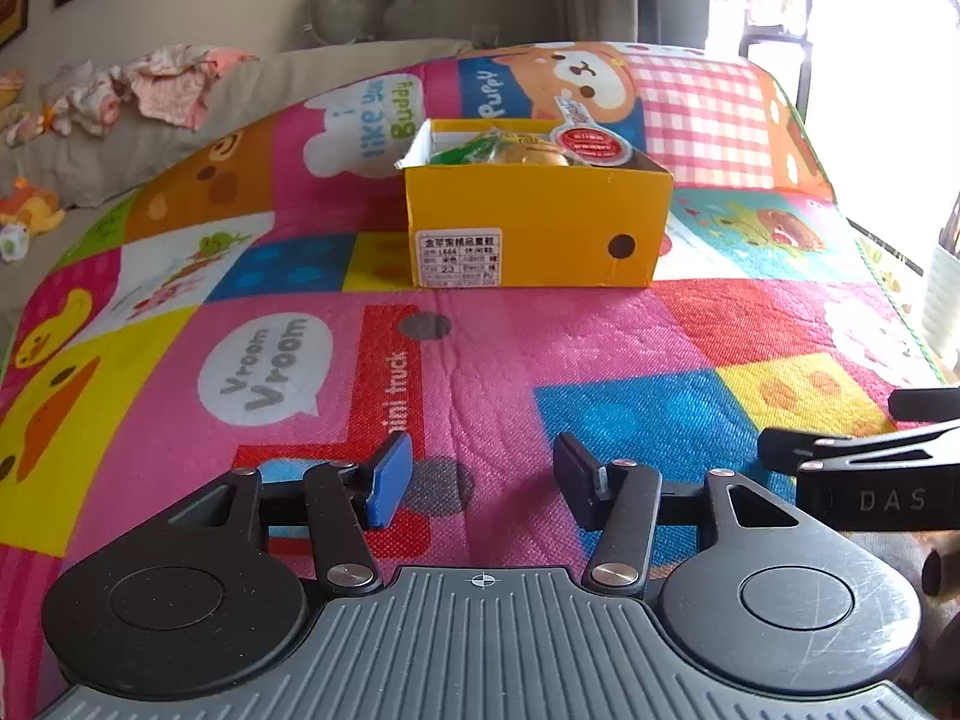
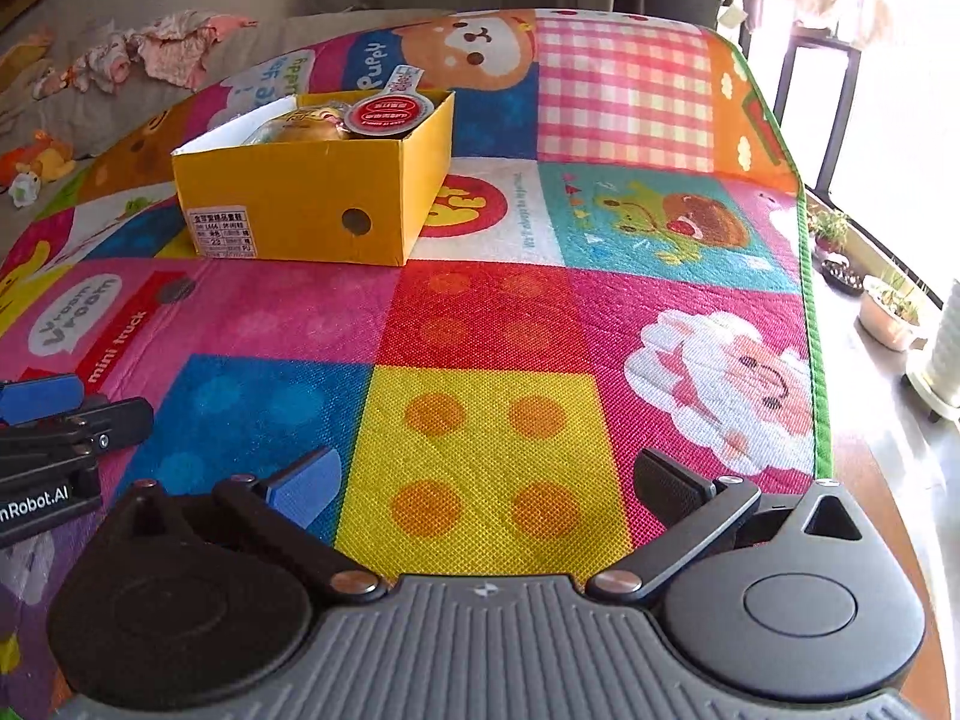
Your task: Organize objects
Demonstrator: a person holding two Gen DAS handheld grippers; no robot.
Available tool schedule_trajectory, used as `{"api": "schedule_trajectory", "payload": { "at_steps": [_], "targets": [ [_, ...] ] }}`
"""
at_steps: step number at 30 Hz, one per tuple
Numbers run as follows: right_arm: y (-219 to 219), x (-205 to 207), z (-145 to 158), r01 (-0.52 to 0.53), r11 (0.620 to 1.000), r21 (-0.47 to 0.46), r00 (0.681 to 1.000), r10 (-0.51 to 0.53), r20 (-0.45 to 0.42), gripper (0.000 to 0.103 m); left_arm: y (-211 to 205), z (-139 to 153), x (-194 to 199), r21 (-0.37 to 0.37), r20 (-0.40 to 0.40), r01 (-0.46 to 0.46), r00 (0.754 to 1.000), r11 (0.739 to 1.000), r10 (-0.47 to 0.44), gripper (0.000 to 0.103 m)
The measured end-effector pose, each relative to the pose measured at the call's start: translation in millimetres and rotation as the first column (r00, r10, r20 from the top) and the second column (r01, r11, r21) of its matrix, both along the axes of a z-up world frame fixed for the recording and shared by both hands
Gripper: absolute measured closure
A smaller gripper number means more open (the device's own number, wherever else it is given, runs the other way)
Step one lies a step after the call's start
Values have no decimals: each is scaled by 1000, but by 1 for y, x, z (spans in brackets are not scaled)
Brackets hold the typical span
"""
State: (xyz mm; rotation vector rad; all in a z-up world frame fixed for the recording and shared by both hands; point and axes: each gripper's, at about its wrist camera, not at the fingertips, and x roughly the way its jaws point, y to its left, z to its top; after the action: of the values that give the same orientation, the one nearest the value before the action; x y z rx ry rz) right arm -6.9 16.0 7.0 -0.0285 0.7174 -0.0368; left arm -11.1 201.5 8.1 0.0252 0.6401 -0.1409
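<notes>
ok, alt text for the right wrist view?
An open yellow cardboard box holding packaged items sits on a colourful patchwork cartoon play mat, ahead and left of the right gripper, whose jaws stand wide open and empty. The left gripper enters at the left edge.

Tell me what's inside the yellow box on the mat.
The yellow box holds a round red-labelled lid, a yellowish packet and something green. Its walls hide whatever lies lower down.
</notes>
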Motion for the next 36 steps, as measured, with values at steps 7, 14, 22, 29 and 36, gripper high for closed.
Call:
{"api": "schedule_trajectory", "payload": {
  "at_steps": [7, 14, 22, 29, 36],
  "targets": [
    [4, 7, -1, -32, 999, 33, 999, 33, -12, 0, -5, -1, 2, 11, 0, -23, 1000, 1000, 23, 44],
    [6, 12, -3, -27, 999, 42, 1000, 27, 5, 0, -4, -1, 2, 5, -1, -23, 1000, 1000, 23, 44],
    [7, 15, -3, -40, 998, 39, 999, 40, 8, 0, -4, -1, 2, 8, 0, -23, 1000, 1000, 23, 44],
    [5, 7, -5, -7, 998, 56, 999, 5, 41, 0, -5, -1, 1, 2, 0, -23, 1000, 1000, 23, 44],
    [8, 13, -5, -49, 998, 34, 998, 48, 33, 0, -5, -1, 0, 0, -1, -23, 1000, 1000, 23, 44]
  ]
}}
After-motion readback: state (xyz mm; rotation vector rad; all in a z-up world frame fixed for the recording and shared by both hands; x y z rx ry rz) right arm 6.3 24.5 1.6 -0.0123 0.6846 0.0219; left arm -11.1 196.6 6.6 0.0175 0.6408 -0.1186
